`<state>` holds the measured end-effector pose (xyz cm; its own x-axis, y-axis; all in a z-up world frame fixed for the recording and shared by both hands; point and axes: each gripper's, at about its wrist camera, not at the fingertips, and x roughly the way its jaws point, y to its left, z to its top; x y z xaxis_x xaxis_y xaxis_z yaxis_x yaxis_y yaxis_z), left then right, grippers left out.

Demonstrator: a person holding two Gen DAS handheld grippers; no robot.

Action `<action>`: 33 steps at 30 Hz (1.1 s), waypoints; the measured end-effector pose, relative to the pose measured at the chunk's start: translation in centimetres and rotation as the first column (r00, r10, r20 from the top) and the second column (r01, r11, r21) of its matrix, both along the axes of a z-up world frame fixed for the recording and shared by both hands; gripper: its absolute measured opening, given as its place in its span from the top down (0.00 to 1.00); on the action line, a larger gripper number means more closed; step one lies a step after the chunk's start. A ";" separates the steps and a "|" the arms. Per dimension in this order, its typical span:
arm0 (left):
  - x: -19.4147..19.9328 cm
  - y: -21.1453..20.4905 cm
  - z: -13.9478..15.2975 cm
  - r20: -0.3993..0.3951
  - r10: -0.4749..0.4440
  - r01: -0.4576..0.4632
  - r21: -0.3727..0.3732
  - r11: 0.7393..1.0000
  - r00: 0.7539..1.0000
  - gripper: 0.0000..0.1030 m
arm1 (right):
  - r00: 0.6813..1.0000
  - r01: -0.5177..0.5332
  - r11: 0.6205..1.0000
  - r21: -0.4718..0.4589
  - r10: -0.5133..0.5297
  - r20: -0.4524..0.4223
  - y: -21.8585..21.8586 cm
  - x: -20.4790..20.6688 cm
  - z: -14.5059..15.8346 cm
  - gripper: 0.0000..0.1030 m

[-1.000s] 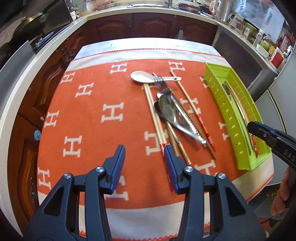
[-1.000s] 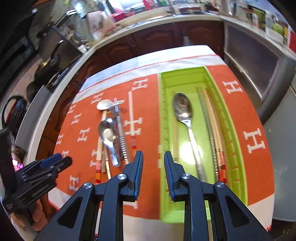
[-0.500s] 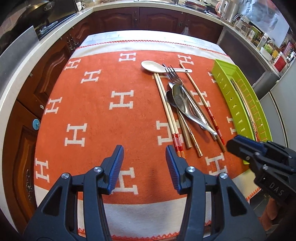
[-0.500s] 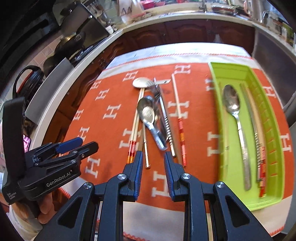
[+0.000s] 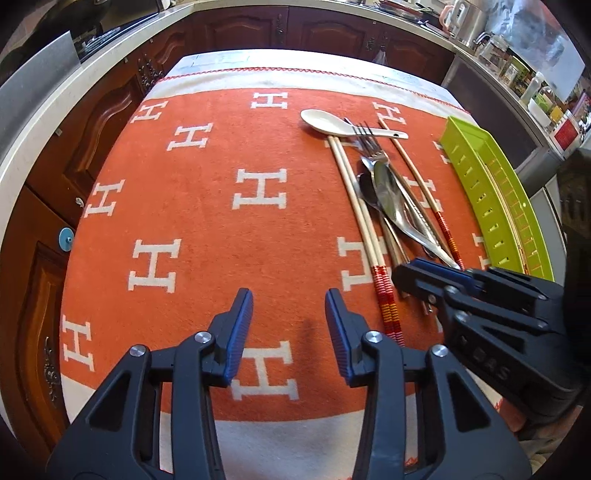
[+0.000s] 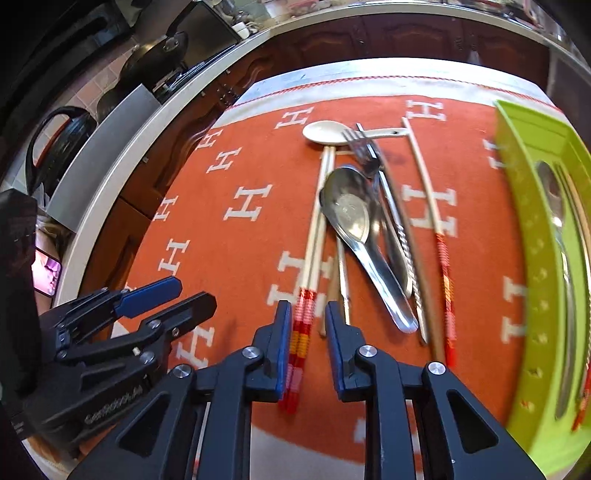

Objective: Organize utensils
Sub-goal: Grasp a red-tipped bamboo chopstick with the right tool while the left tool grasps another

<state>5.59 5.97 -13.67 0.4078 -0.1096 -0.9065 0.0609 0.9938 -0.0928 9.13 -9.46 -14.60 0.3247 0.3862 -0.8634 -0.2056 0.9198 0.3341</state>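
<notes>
A pile of utensils lies on the orange cloth: a white ceramic spoon, a fork, metal spoons and several chopsticks. A green tray at the right holds a metal spoon and chopsticks. My left gripper is open and empty above the cloth, left of the pile. My right gripper is open with its fingers around the red-banded ends of a chopstick pair; it also shows in the left wrist view.
The table stands in a kitchen with dark wooden cabinets and a pale counter on the left and behind. Pans sit on the stove at the left. Jars and a kettle stand at the back right.
My right gripper has swung left from over the green tray to the near ends of the chopsticks. My left gripper has moved slightly left, away from the pile.
</notes>
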 end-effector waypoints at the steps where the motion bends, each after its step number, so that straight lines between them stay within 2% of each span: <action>1: 0.1 0.2 -0.1 0.000 0.002 -0.002 -0.002 1.000 1.000 0.64 | 1.000 -0.004 1.000 -0.008 0.004 0.000 0.4 0.4 -0.3 0.90; 6: 0.7 0.9 -0.8 -0.008 0.014 -0.014 -0.025 1.000 1.000 0.64 | 1.000 -0.017 0.999 -0.046 0.016 -0.004 1.6 1.9 -1.4 0.97; 20: 1.3 3.2 -1.7 -0.008 0.044 -0.045 -0.075 0.996 0.999 0.64 | 1.000 0.002 0.989 -0.149 0.001 0.018 3.4 4.5 -2.0 0.96; 24: 1.5 4.0 -1.6 -0.007 0.066 -0.066 -0.090 0.994 0.998 0.64 | 1.000 0.006 0.989 -0.146 -0.008 -0.015 3.0 5.0 -2.0 0.93; 26: 1.6 4.2 -1.4 -0.007 0.068 -0.068 -0.092 0.993 0.998 0.64 | 0.999 -0.015 0.986 -0.168 0.007 -0.046 3.1 5.1 -2.2 0.91; 30: 1.5 4.5 -0.8 0.017 0.069 -0.067 -0.097 0.993 0.998 0.64 | 0.998 -0.041 0.975 -0.220 0.032 -0.045 3.8 4.7 -2.1 0.89; 33: 1.5 4.4 -0.6 0.020 0.058 -0.055 -0.104 0.993 0.998 0.64 | 0.999 -0.049 0.968 -0.246 0.043 -0.028 4.6 4.6 -2.1 0.81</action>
<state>7.08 10.40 -14.24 0.4361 -0.1783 -0.8820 0.0081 0.9809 -0.1943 13.76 -4.82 -16.67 0.2909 0.1746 -0.9407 -0.2447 0.9641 0.1032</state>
